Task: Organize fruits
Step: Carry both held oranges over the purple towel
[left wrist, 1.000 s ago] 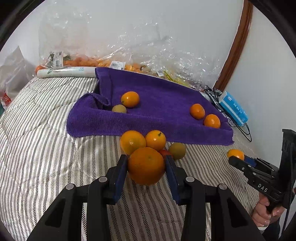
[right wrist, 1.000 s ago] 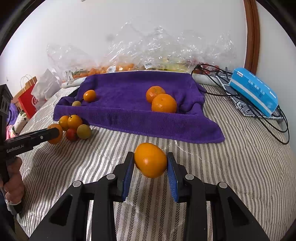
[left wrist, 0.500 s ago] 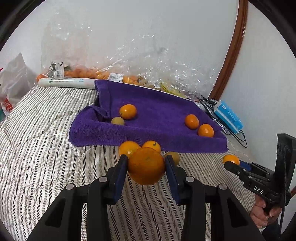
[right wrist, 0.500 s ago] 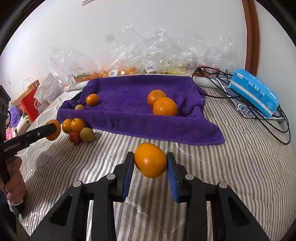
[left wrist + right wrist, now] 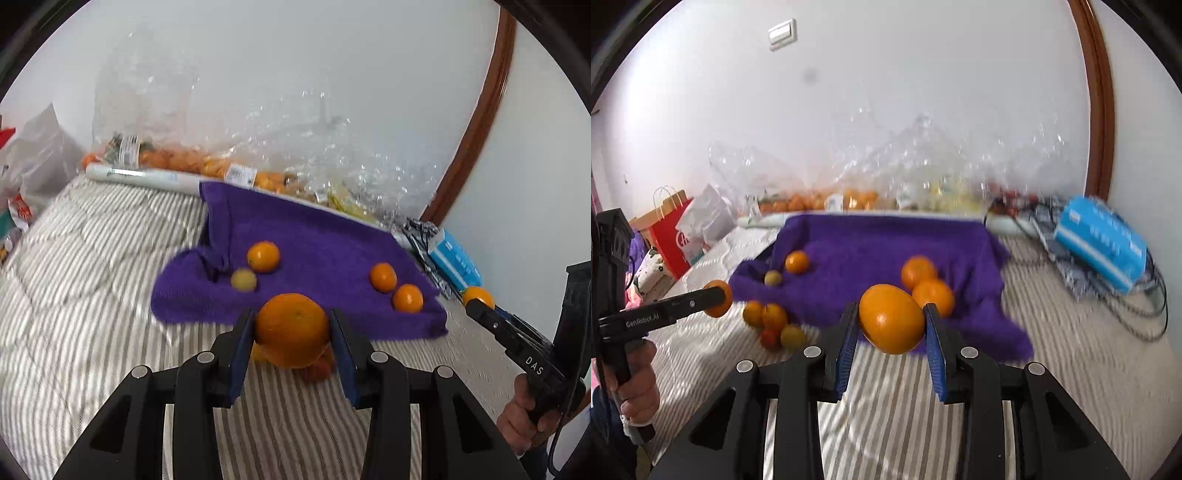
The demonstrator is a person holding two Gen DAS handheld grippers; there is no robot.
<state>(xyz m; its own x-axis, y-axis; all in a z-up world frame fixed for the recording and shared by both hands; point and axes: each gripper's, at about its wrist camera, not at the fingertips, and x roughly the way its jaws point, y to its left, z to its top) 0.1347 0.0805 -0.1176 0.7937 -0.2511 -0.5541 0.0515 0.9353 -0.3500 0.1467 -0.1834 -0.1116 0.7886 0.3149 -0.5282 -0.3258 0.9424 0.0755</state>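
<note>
Left gripper (image 5: 291, 332) pinching a large orange (image 5: 291, 330) above the striped bedcover (image 5: 74, 314); right gripper (image 5: 891, 325) clamping a smooth orange (image 5: 892, 318). Beyond, loose small fruits (image 5: 774, 325) lie beside the purple towel (image 5: 871, 247), which carries four more fruits. Farthest, clear plastic bags (image 5: 886, 173) line the wall.

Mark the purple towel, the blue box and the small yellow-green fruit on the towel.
purple towel (image 5: 886, 243): right wrist view, bare middle.
blue box (image 5: 1102, 238): right wrist view, top face.
small yellow-green fruit (image 5: 243, 280): left wrist view, centre.
</note>
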